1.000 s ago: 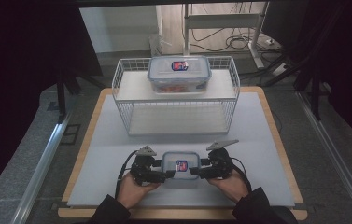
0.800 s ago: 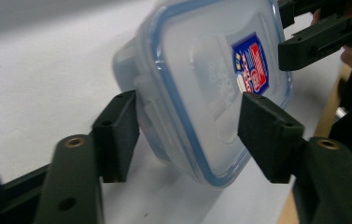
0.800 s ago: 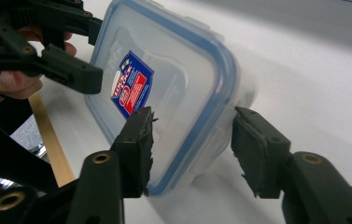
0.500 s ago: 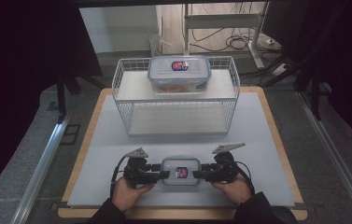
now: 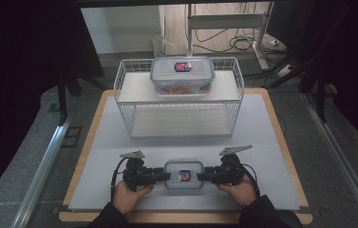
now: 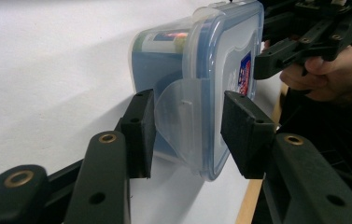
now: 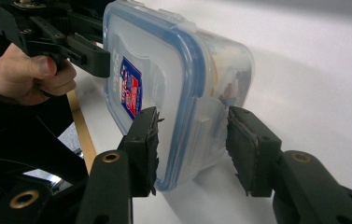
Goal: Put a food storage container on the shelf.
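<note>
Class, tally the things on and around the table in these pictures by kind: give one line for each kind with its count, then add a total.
Lidded plastic boxes: 2, one between the tongs, one on the rack
White wire racks: 1
Hand-held tongs: 2, left tongs and right tongs
Total: 5

The left gripper [image 6: 187,135] is straddling the clip flap [image 6: 180,121] of a blue-rimmed plastic food container [image 6: 197,70] lying on the white table [image 6: 47,70]; its jaws have just been closing, with small gaps showing beside both pads. At two o'clock, the right gripper [image 6: 262,65] is meeting the container's far end, a hand [image 6: 332,70] gripping it.
</note>
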The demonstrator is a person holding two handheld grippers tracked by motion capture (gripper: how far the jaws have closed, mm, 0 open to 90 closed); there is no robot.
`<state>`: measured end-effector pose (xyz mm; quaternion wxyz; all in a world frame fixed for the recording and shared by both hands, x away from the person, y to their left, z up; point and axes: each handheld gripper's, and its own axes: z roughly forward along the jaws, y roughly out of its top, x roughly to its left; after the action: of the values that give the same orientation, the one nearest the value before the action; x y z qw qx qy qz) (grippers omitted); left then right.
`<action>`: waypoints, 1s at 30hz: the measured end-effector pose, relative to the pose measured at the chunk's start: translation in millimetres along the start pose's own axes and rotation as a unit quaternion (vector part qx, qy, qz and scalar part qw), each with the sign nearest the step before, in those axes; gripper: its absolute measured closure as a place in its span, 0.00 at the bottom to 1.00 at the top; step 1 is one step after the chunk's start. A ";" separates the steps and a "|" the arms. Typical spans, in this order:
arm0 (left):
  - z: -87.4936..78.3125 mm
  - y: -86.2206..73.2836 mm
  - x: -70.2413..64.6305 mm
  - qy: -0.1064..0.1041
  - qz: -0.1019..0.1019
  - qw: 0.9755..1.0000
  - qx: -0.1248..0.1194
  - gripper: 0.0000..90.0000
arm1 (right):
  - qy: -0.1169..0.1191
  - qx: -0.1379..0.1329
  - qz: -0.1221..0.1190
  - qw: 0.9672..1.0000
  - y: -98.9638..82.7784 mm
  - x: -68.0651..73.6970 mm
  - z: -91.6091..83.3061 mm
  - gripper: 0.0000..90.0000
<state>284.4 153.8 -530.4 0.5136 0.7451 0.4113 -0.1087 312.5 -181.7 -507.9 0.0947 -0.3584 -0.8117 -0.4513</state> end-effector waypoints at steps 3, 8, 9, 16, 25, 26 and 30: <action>0.2 -0.2 3.3 -0.008 -0.009 1.000 -0.008 0.63 | 0.005 -0.004 0.010 1.000 -0.4 -2.1 0.1 0.61; 0.6 2.8 5.0 -0.019 -0.017 0.999 -0.020 0.64 | 0.011 -0.017 0.024 1.000 -0.5 -6.8 -2.5 0.61; -0.1 3.1 5.6 -0.023 -0.018 0.999 -0.022 0.64 | 0.010 -0.022 0.019 1.000 0.1 -6.2 -3.4 0.61; -7.2 8.8 10.4 -0.040 -0.031 0.998 -0.046 0.64 | 0.030 -0.044 0.022 0.998 4.4 -3.6 -8.4 0.65; -11.1 27.4 6.0 -0.035 -0.022 0.998 -0.049 0.64 | 0.030 -0.055 0.030 0.998 17.6 -3.4 -15.6 0.65; -12.0 29.8 4.8 -0.034 -0.019 0.998 -0.049 0.64 | 0.033 -0.059 0.034 0.997 19.6 -3.5 -16.9 0.65; -14.7 40.4 1.1 -0.033 -0.013 0.998 -0.047 0.64 | 0.036 -0.062 0.038 0.997 28.8 -3.3 -22.5 0.65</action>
<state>310.5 161.5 -497.1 0.5599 0.7107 0.4086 -0.1202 330.2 -191.7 -477.4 0.1189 -0.3771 -0.7643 -0.5094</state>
